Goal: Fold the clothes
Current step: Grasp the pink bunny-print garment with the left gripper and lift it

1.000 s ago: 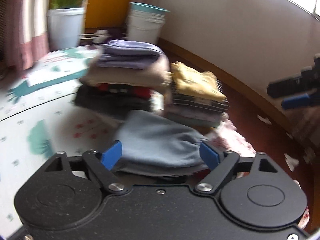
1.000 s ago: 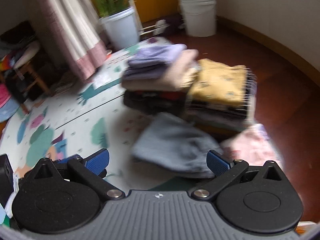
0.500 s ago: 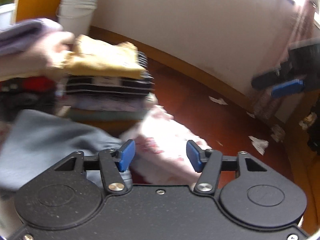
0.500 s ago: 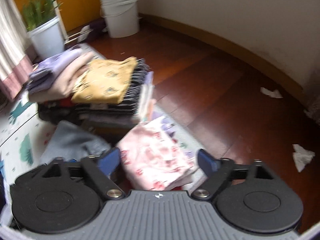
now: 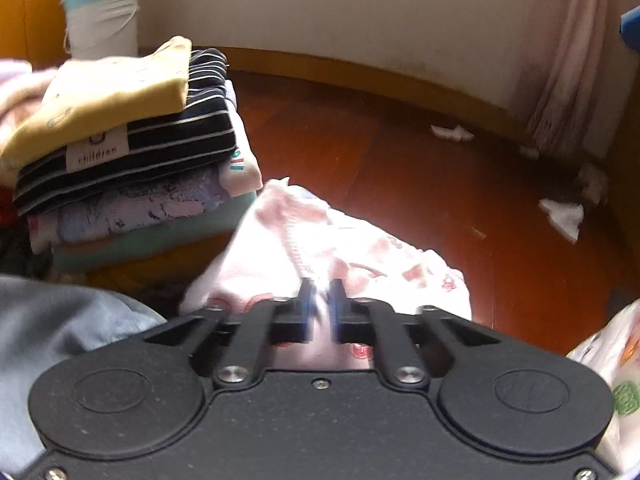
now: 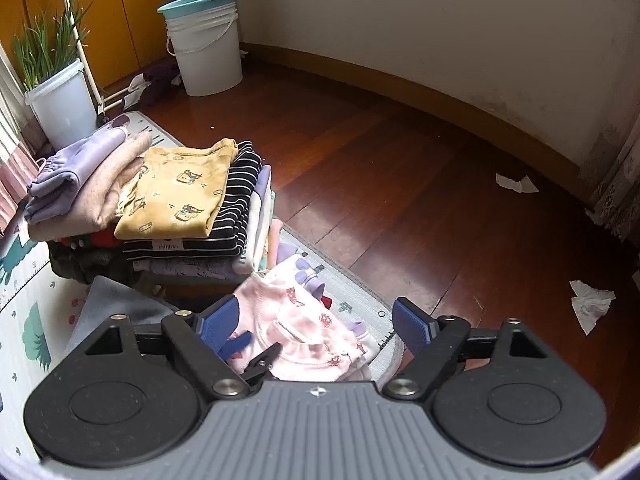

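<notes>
A pink printed garment (image 5: pixel 360 248) lies crumpled at the edge of the play mat (image 6: pixel 24 280), beside the wooden floor. My left gripper (image 5: pixel 320 292) is shut on a raised fold of this cloth. In the right wrist view the left gripper's fingers (image 6: pixel 264 356) show pinching the garment's near edge. My right gripper (image 6: pixel 316 320) hovers over the pink garment (image 6: pixel 288 300) with its jaws wide and opening; the cloth lies between the pads (image 6: pixel 412 326) without touching them. A grey-blue garment (image 5: pixel 60 340) lies loose to the left.
A stack of folded clothes (image 6: pixel 180 200), topped by a yellow piece, stands just behind the pink garment. Farther back are a white bucket (image 6: pixel 204 40) and a potted plant (image 6: pixel 60 100). Paper scraps (image 6: pixel 588 304) litter the wooden floor. A curtain (image 5: pixel 568 60) hangs at right.
My left gripper swung right from over the grey-blue garment to the pink one, sank, and closed on it. My right gripper also swung right to hover over the pink garment.
</notes>
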`<state>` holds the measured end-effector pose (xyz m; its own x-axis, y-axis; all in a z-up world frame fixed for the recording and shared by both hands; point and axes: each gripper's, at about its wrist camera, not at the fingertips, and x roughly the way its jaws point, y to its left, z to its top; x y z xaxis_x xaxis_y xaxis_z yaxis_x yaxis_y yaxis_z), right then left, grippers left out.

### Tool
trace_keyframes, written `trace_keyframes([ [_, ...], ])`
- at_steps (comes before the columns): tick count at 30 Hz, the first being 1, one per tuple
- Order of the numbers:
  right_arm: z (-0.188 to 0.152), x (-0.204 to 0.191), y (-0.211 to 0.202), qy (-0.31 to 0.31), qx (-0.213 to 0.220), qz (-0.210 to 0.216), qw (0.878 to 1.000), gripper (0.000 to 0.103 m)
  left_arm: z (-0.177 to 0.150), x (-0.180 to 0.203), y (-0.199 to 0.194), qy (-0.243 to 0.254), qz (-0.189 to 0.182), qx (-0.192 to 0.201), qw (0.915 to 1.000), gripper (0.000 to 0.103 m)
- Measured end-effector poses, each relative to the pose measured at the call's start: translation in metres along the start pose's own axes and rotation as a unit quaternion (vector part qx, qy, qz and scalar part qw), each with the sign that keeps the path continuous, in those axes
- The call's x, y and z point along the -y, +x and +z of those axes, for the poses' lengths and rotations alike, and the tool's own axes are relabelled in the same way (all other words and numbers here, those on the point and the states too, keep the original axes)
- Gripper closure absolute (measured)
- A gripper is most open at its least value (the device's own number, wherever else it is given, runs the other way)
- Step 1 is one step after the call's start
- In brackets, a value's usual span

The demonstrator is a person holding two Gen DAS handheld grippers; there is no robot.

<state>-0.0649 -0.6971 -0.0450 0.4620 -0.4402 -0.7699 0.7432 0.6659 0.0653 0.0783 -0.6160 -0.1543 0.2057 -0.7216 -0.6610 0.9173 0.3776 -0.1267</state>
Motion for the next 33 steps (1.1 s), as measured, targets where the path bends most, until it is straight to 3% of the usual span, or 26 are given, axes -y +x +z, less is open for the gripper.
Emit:
trace_keyframes([
  [3, 0.002, 0.002, -0.003, 0.007, 0.003, -0.004, 1.000, 0.018, 0.006, 0.000, -0.018, -0.002, -0.016, 0.015, 0.9998, 0.101],
  [7, 0.004, 0.007, -0.009, 0.029, 0.019, -0.009, 0.999, 0.016, 0.016, -0.010, -0.080, -0.027, -0.048, 0.064, 0.9964, 0.103],
  [10, 0.005, 0.009, -0.020, 0.051, 0.038, -0.007, 0.998, 0.014, 0.022, -0.033, -0.146, -0.061, -0.066, 0.115, 0.9893, 0.103],
  [12, 0.006, 0.007, -0.027, 0.067, 0.048, 0.002, 0.997, 0.014, 0.024, -0.049, -0.198, -0.077, -0.074, 0.171, 0.9795, 0.103],
  [15, 0.008, -0.001, -0.040, 0.087, 0.064, 0.022, 0.994, 0.013, 0.024, -0.068, -0.275, -0.076, -0.034, 0.222, 0.9715, 0.103],
  [19, 0.010, -0.027, -0.055, 0.084, 0.077, 0.056, 0.992, 0.009, 0.010, -0.087, -0.360, -0.059, 0.019, 0.245, 0.9675, 0.103],
  [25, 0.007, -0.099, -0.067, 0.029, 0.055, 0.144, 0.988, 0.009, -0.032, -0.117, -0.437, -0.049, 0.115, 0.211, 0.9694, 0.103],
  [26, 0.005, -0.116, -0.071, 0.014, 0.052, 0.159, 0.986, 0.009, -0.041, -0.125, -0.443, -0.058, 0.139, 0.189, 0.9704, 0.103],
  [27, 0.003, -0.132, -0.075, 0.000, 0.049, 0.173, 0.984, 0.009, -0.048, -0.134, -0.458, -0.077, 0.150, 0.183, 0.9686, 0.103],
  [29, -0.002, -0.166, -0.083, -0.031, 0.040, 0.201, 0.978, 0.009, -0.061, -0.141, -0.501, -0.102, 0.154, 0.217, 0.9586, 0.103],
  [32, -0.013, -0.216, -0.100, -0.084, 0.029, 0.240, 0.967, 0.009, -0.084, -0.152, -0.519, -0.075, 0.226, 0.146, 0.9604, 0.103],
  [33, -0.017, -0.232, -0.105, -0.100, 0.026, 0.250, 0.963, 0.009, -0.092, -0.155, -0.533, -0.084, 0.235, 0.146, 0.9573, 0.103],
])
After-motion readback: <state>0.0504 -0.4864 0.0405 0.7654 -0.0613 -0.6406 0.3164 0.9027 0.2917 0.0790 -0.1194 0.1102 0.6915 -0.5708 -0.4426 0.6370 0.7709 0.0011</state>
